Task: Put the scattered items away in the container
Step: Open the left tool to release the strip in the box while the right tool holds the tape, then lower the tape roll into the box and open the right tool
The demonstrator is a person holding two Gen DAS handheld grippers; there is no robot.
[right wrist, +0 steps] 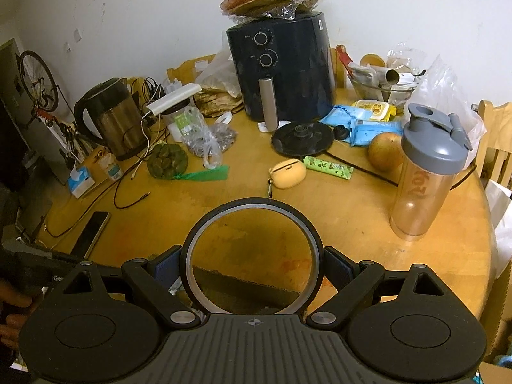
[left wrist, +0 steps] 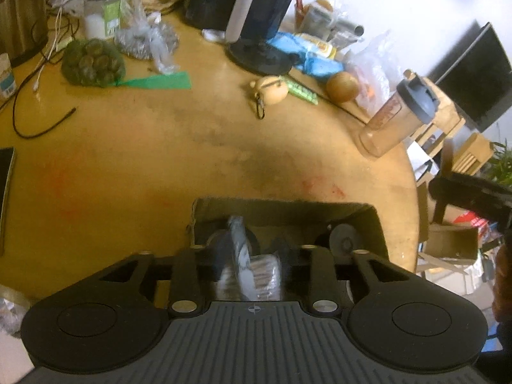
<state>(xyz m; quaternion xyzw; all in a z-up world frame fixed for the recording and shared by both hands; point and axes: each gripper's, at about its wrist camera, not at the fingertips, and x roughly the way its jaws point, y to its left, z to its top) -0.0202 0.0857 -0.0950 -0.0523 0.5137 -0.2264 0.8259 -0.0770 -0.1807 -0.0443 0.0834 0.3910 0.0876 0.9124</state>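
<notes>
A brown cardboard box [left wrist: 288,211] sits on the round wooden table at the near edge; its far wall also shows in the right wrist view [right wrist: 243,283]. My left gripper [left wrist: 251,256] hangs over the box, shut on a clear plastic packet [left wrist: 256,275] with a grey top. A round metal piece [left wrist: 345,238] lies inside the box at the right. My right gripper [right wrist: 251,262] is shut on a black tape ring [right wrist: 251,211] with a silver inner rim, held upright just above the box.
A clear shaker bottle [right wrist: 425,172] stands at the right. A yellow earbud case [right wrist: 286,172], a green packet [right wrist: 328,166], an apple [right wrist: 385,152], blue wipe packs, an air fryer [right wrist: 281,67], a kettle [right wrist: 108,118], netted nuts [right wrist: 166,160], cables and a phone [right wrist: 91,233] lie further back.
</notes>
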